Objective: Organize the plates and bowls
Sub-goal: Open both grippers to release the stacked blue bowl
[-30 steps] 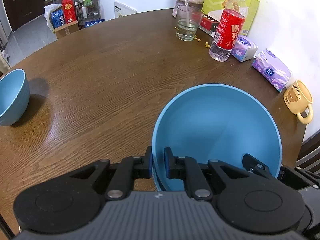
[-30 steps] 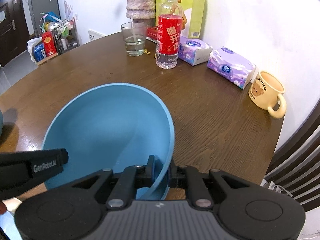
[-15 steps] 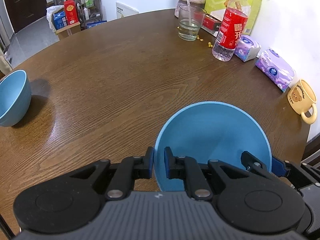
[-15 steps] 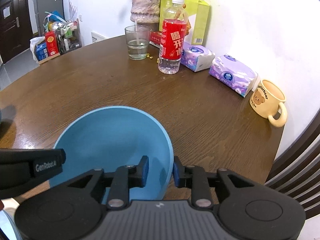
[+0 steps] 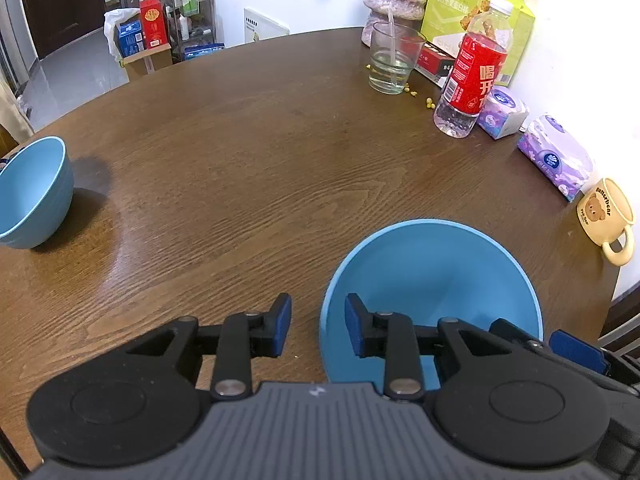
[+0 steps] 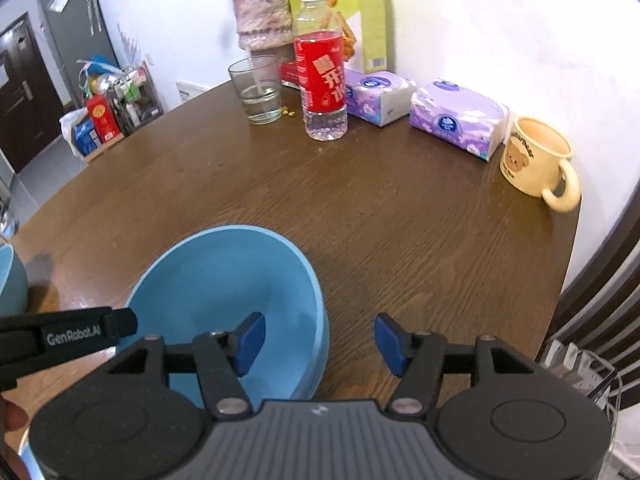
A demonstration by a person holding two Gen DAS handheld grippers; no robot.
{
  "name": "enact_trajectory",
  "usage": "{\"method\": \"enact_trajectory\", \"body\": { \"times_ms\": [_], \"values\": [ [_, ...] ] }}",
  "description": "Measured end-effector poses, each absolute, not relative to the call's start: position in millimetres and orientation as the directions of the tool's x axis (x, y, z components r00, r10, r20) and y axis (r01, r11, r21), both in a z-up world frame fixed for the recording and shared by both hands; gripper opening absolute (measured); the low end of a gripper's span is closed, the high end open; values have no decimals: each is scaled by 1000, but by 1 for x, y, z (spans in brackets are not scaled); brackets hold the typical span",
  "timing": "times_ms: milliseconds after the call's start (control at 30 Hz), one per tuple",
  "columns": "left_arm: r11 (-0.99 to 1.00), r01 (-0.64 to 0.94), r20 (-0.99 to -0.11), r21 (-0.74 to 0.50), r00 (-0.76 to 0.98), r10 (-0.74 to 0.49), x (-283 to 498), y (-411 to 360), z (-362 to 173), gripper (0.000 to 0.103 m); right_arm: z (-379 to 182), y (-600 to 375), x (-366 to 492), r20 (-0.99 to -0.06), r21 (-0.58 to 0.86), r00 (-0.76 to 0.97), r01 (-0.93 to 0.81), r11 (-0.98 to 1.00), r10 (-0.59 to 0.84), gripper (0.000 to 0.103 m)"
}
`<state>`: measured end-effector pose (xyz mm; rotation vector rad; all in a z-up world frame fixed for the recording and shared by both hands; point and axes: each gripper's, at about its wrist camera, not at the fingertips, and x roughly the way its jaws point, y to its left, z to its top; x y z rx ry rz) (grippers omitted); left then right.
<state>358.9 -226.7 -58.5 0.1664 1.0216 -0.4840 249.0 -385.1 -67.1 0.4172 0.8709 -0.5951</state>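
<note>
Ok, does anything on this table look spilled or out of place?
Only a few small yellow bits lie loose on the table between the glass and the water bottle, like spilled crumbs. Nothing looks tipped or broken.

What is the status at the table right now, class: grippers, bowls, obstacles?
Left gripper and right gripper opening, rim between fingers, unpressed. Near bowl sits on table. Second bowl far left. Path between clear.

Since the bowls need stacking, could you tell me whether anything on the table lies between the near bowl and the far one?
Nothing visible does: only bare table separates the near bowl from the far bowl.
</note>
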Motion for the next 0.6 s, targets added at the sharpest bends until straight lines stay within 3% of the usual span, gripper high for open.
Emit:
{"method": "enact_trajectory", "body": {
  "times_ms": [100, 200, 233, 267, 600],
  "values": [
    [879, 467, -848, -92, 426, -315, 358, -227, -58, 30, -66, -386, 245, -806, 109, 504, 641, 760, -309, 56],
    [874, 475, -850, -103, 415, -325, 359, -229, -60, 19, -66, -387, 244, -811, 119, 504, 640, 759, -298, 30],
    [872, 478, -852, -107, 408, -328, 359, -230, -61, 16, -67, -387, 244, -812, 127, 507, 637, 760, -290, 16],
    [869, 482, -854, -115, 399, -335, 360, -231, -62, 12, -68, -387, 244, -812, 137, 513, 631, 764, -278, 10],
    [864, 490, -840, -116, 415, -349, 355, -230, -55, 12, -72, -382, 244, -809, 124, 510, 633, 764, -292, 7]
  ]
}}
